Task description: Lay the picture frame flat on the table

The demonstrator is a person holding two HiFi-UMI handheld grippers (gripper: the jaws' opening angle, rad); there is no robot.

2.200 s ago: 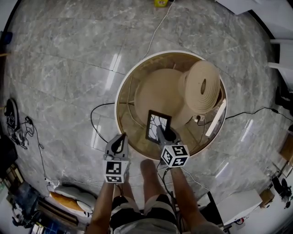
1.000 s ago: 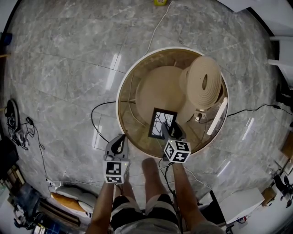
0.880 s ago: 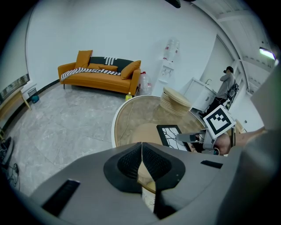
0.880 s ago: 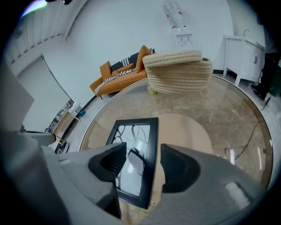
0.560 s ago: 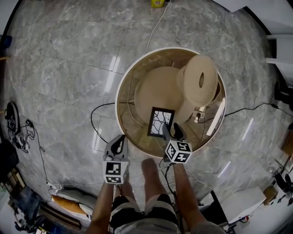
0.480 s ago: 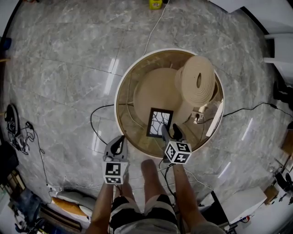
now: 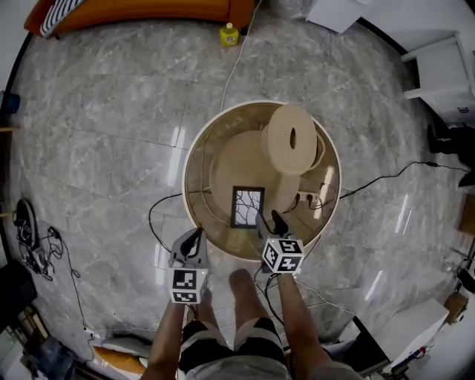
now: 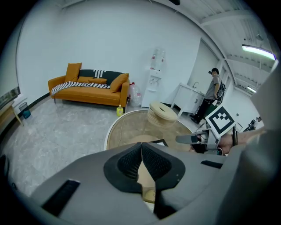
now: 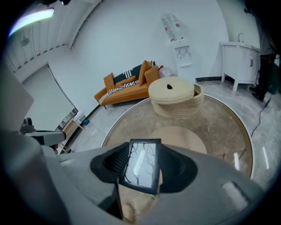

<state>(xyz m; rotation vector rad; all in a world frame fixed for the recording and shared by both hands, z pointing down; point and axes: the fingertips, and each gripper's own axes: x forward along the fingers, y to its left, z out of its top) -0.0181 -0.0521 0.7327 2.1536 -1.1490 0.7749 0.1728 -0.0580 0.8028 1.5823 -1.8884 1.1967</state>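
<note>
- The picture frame (image 7: 247, 207) lies face up on the near part of the round table (image 7: 186, 172). Its long axis runs away from the person, toward the table's middle. Black branching lines on white show behind its glass.
- It lies by the near edge of a round tan mat (image 7: 237, 156). A coiled woven basket (image 7: 292, 139) sits well behind it on the far right of the tabletop.
- The table has a white rim and a brownish top, and it stands on a glossy grey marble floor (image 7: 96, 133).
- An orange sofa (image 7: 148, 9) stands against the far white wall, with a yellow bottle (image 7: 230, 35) on the floor in front of it. White cabinets (image 7: 445, 74) are off to the right.
- The right gripper (image 7: 269, 221) hangs over the frame's near right corner, angled forward and down, on a bare right arm (image 7: 297, 319).
- Its jaws stand wide and have just been closing a little. In the right gripper view the frame fills the gap between them. As far as I can judge the pads are clear of its edges, though the fit looks close.
- The left gripper (image 7: 193, 236) hovers at the table's near left edge, tilted down the same way, on the left arm (image 7: 167, 334).
- Its jaws are pressed together with nothing between them.
</note>
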